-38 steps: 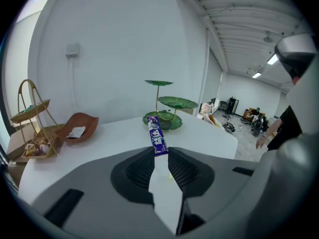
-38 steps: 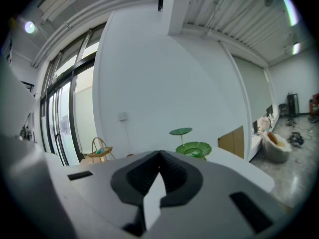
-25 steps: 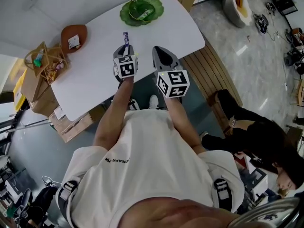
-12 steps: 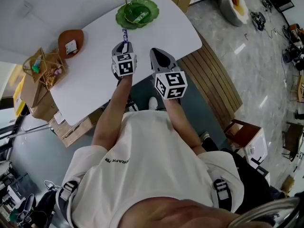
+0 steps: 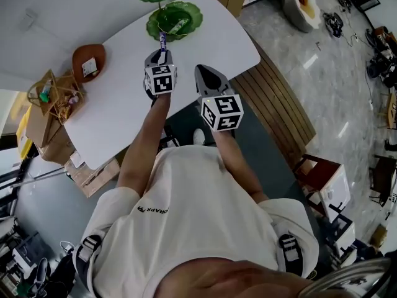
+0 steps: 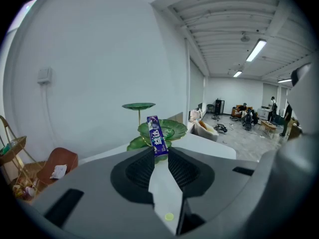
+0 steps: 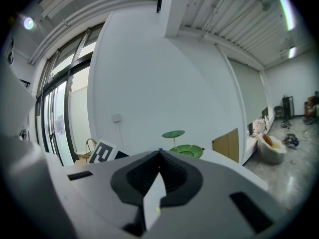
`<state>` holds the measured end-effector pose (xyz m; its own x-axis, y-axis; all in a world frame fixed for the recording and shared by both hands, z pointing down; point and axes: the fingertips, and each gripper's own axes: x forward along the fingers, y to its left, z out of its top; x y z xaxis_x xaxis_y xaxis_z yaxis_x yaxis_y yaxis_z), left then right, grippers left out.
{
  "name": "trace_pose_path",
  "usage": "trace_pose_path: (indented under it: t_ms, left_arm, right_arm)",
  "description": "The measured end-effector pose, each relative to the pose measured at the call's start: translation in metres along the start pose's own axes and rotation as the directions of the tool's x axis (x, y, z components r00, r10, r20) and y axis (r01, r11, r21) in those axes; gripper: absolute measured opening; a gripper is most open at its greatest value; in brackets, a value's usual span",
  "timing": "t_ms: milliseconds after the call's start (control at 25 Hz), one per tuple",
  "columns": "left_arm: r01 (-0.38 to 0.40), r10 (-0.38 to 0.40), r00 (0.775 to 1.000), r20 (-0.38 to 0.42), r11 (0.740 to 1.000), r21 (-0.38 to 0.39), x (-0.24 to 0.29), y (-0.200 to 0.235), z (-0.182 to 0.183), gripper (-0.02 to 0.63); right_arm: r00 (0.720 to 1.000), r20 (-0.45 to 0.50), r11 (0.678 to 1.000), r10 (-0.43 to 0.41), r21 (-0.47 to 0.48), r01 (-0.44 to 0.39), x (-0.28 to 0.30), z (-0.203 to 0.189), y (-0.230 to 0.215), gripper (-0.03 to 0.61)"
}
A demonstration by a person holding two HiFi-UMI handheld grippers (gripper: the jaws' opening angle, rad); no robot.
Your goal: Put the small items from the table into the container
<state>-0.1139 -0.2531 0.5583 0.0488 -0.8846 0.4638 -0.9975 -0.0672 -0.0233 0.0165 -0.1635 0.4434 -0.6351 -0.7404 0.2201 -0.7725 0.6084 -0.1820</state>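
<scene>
A purple stick-shaped pack [image 6: 157,136] with white print is clamped by its lower end between the jaws of the left gripper [image 6: 159,154], and the rest of it is seen standing out beyond the jaw tips. In the head view, the pack [image 5: 162,40] is held over the white table [image 5: 211,39], just short of the rim of the green leaf-shaped dish [image 5: 186,12], in which a small item is already lying. The jaws of the right gripper [image 7: 159,154] are brought together, with nothing between them. A brown bowl [image 5: 82,54] with a white packet [image 5: 90,67] inside is seen well to the left.
</scene>
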Motion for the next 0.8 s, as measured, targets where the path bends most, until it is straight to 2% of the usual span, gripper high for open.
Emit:
trace_pose_path:
  t_ms: [400, 800]
  left_arm:
    - [0.020, -0.020, 1.000, -0.016, 0.999, 0.046, 0.032, 0.005, 0.013, 0.087]
    - [0.049, -0.042, 0.996, -0.077, 0.995, 0.090, 0.066, 0.012, 0.009, 0.087]
  right_arm:
    - [1.000, -0.007, 1.000, -0.009, 0.000, 0.009, 0.007, 0.001, -0.007, 0.006]
    - [1.000, -0.015, 1.000, -0.021, 0.001, 0.021, 0.013, -0.002, -0.014, 0.006]
